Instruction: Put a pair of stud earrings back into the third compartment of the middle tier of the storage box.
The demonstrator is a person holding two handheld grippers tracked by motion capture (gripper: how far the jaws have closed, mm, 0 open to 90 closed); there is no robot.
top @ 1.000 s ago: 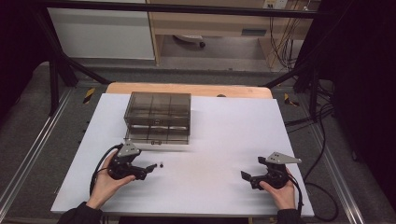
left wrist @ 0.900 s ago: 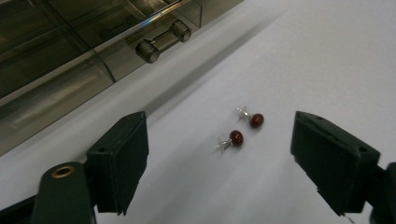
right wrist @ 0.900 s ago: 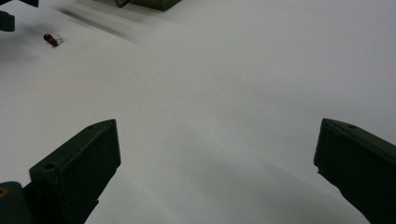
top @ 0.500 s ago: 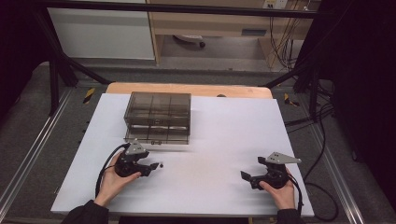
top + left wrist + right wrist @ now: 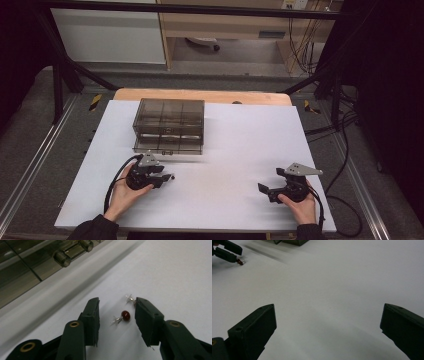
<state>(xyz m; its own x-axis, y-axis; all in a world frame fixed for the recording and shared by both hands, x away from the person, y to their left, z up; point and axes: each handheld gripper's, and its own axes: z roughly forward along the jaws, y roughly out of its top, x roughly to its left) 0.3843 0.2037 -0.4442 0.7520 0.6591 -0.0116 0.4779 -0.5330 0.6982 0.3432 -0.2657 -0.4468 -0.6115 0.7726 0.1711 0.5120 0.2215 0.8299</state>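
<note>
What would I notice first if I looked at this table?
Probably the smoky see-through drawer box standing at the back left of the white table. Then the tiny dark red earring lying between the jaws of the left gripper, which have just been closing around it.

A second earring [image 5: 130,299] lies half hidden behind the left claw's [image 5: 115,318] right jaw.
</note>
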